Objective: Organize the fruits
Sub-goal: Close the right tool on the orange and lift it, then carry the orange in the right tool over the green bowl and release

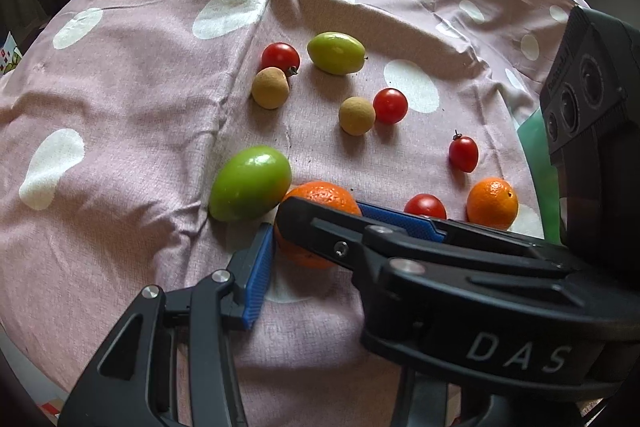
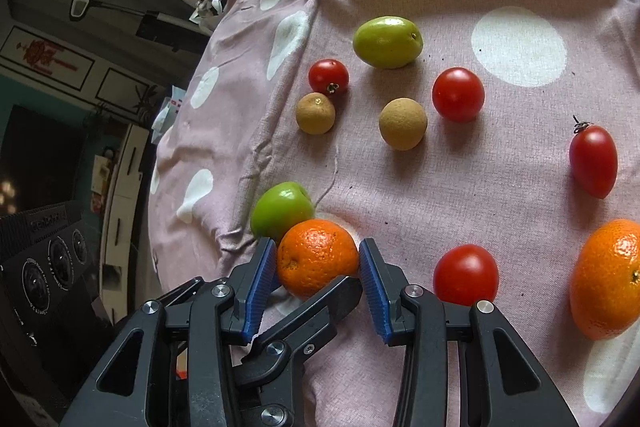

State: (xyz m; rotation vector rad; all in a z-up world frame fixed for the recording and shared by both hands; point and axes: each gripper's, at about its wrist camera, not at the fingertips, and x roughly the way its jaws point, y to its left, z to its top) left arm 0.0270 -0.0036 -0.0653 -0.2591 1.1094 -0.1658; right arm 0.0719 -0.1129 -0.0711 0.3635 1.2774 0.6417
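Gripping orange [image 2: 316, 257] between blue fingers [image 2: 262, 277], your right gripper [image 2: 318, 267] clamped it on cloth [image 2: 440, 187], touching green fruit [image 2: 280, 213]. Left gripper [image 1: 352, 227] beside same orange; grip: cannot tell.

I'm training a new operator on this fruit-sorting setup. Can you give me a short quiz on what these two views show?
1. How many red tomatoes lie on the spotted cloth?
2. True or false: the right gripper has its pads around a tomato.
3. Which fruit lies against the orange between those pads? A: a longan. B: a green fruit. C: a tomato.

Key:
1. Four.
2. False. The pads press on the orange.
3. B, the green fruit, which sits just behind the orange.
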